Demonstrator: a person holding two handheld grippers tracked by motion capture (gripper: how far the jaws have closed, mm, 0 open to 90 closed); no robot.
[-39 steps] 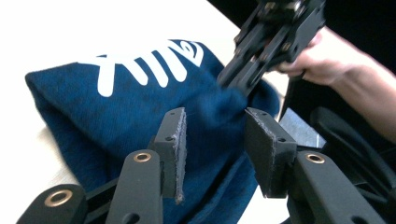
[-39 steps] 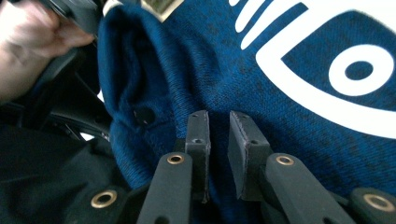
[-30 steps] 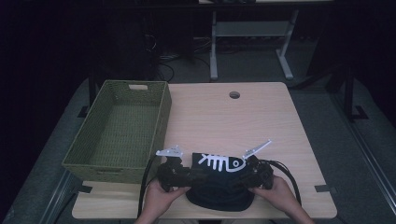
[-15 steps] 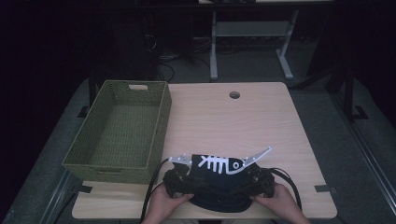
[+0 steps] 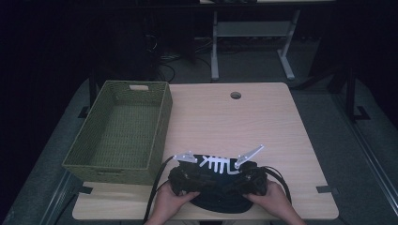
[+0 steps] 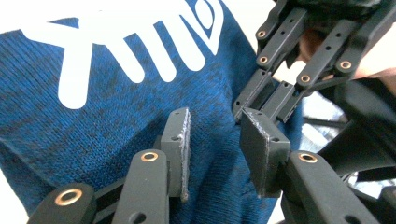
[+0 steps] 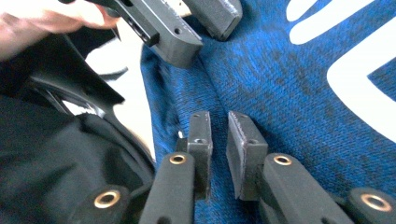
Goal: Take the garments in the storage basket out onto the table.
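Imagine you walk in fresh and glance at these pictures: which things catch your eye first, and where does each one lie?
First comes the dark blue knitted garment with its white fishbone print, lying at the table's near edge, with the left claw and the right claw over it. Next is the green woven basket, standing at the left of the wooden table. In the left gripper view both claws meet close above the knit.

On the wooden table point(image 5: 263, 122) I count one green woven basket point(image 5: 119, 131) and one dark blue knitted garment with a white fish-bone print point(image 5: 218, 165). Two grippers are there: the left gripper point(image 6: 215, 140) and the right gripper point(image 7: 219, 140). Two hands hold them.
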